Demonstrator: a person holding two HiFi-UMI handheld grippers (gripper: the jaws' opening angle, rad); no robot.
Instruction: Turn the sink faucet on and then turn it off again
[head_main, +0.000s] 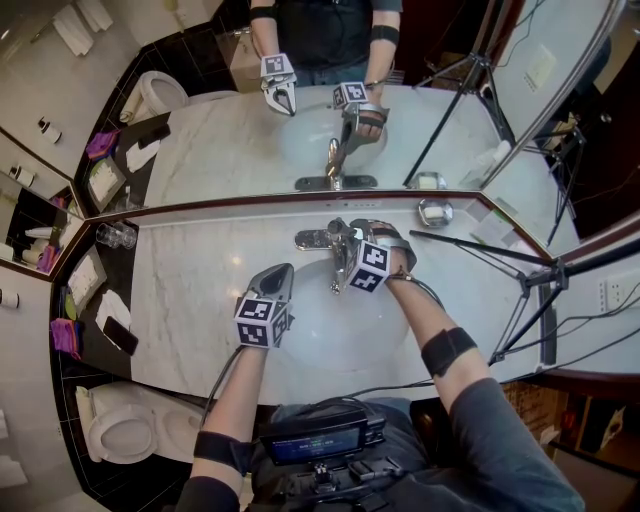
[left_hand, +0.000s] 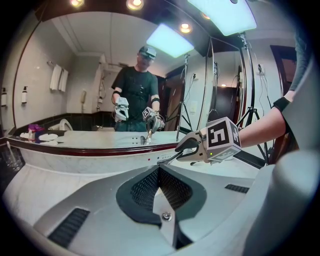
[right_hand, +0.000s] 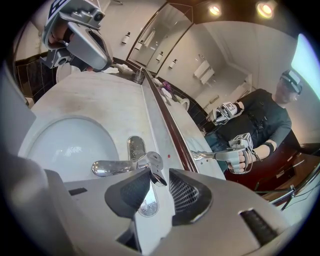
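Observation:
A chrome faucet (head_main: 318, 240) stands at the back of a white sink basin (head_main: 320, 325) set in a marble counter (head_main: 190, 290). My right gripper (head_main: 346, 242) reaches down onto it. In the right gripper view its jaws (right_hand: 152, 175) are closed around the faucet's lever handle (right_hand: 156, 171), with the spout (right_hand: 110, 167) pointing left over the basin (right_hand: 65, 145). No water shows. My left gripper (head_main: 279, 272) hangs shut and empty over the basin's left rim. In its own view its tips (left_hand: 159, 167) meet, and the right gripper (left_hand: 182, 149) is just ahead.
A wall mirror runs along the counter's back edge and doubles everything. A glass tumbler (head_main: 117, 235) stands at the back left and a metal soap dish (head_main: 435, 212) at the back right. A tripod (head_main: 530, 290) leans in on the right. A toilet (head_main: 125, 430) is lower left.

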